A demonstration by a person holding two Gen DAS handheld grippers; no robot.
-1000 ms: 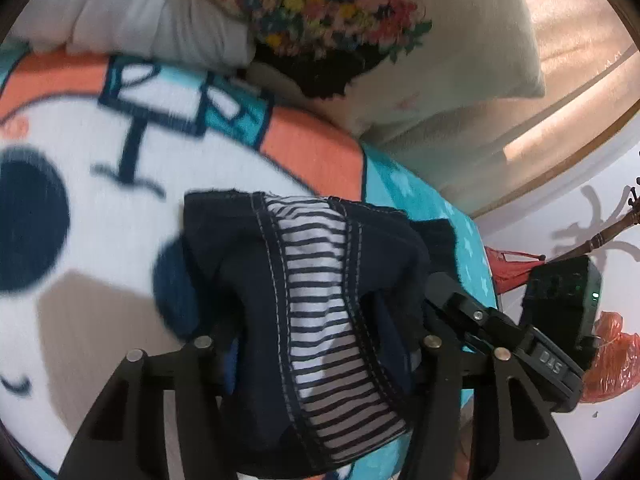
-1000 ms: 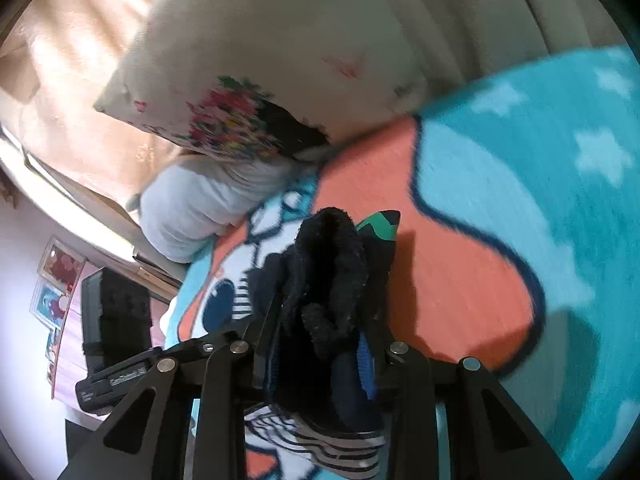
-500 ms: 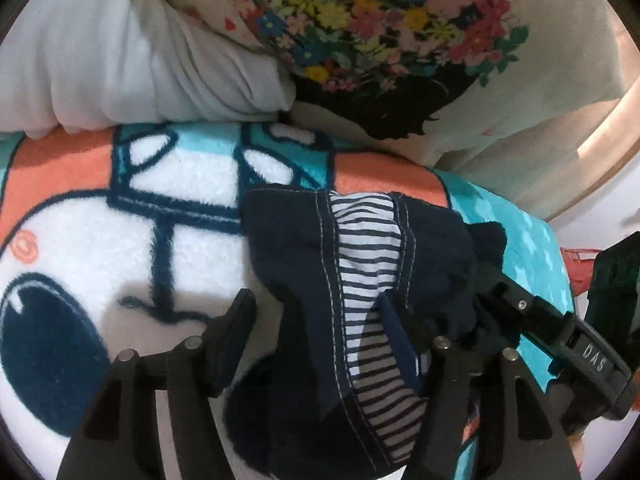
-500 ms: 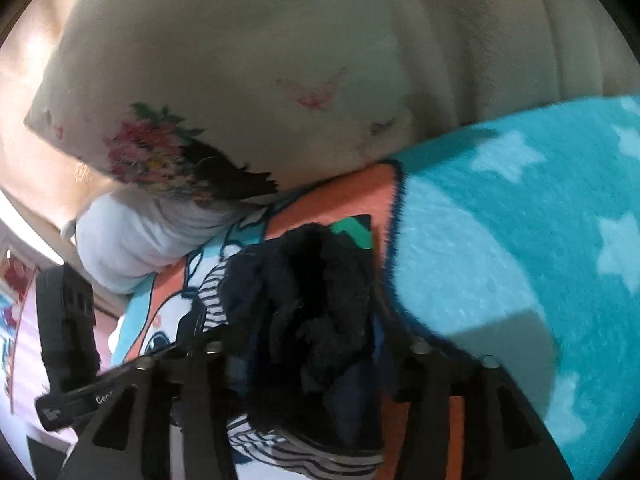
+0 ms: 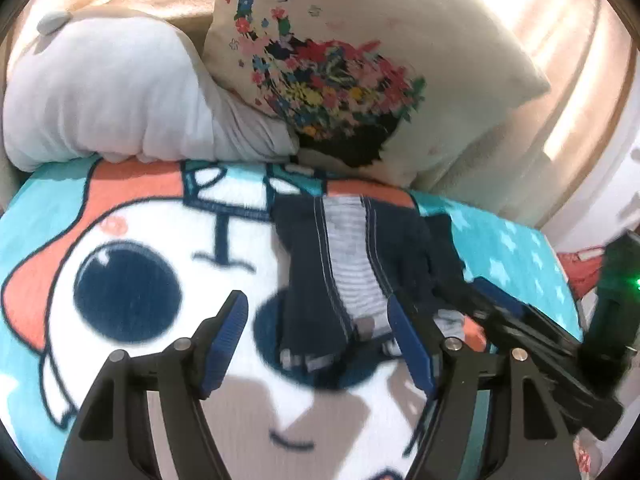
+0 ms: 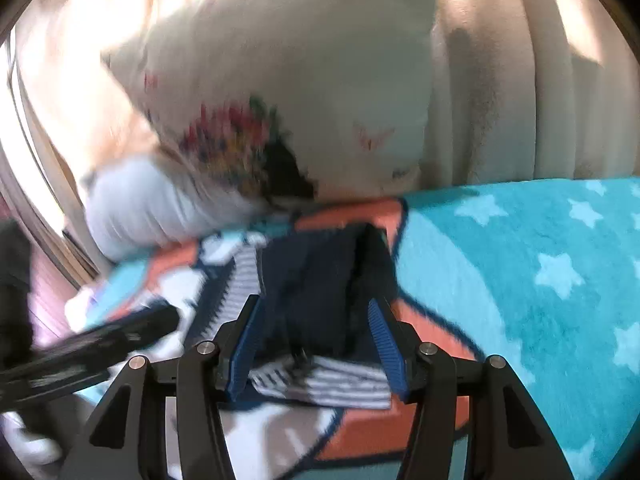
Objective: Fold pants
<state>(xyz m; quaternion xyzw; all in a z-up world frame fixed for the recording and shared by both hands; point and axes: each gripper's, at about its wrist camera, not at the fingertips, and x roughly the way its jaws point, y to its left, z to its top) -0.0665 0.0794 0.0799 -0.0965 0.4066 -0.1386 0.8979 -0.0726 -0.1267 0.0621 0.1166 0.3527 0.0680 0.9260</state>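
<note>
The folded navy pants [image 5: 352, 264] with a grey-and-white striped panel lie on the cartoon blanket [image 5: 132, 264]. My left gripper [image 5: 316, 328] is open, its blue pads on either side of the near end of the pants, not closed on them. In the right wrist view the pants [image 6: 316, 280] lie just ahead, with a striped edge near the fingers. My right gripper [image 6: 312, 340] is open, its jaws astride the near edge of the pants. The right gripper's body shows at the right of the left wrist view [image 5: 532, 340].
A floral cream pillow [image 5: 360, 68] and a white pillow [image 5: 104, 96] lean at the far end of the blanket. Cream curtains [image 6: 520, 80] hang behind. The turquoise starred part of the blanket [image 6: 540, 272] lies to the right. The bed edge is at far right [image 5: 576, 276].
Both grippers have opened and let go of the pants, which now lie on the blanket. Both grippers have drawn back a little from the pants.
</note>
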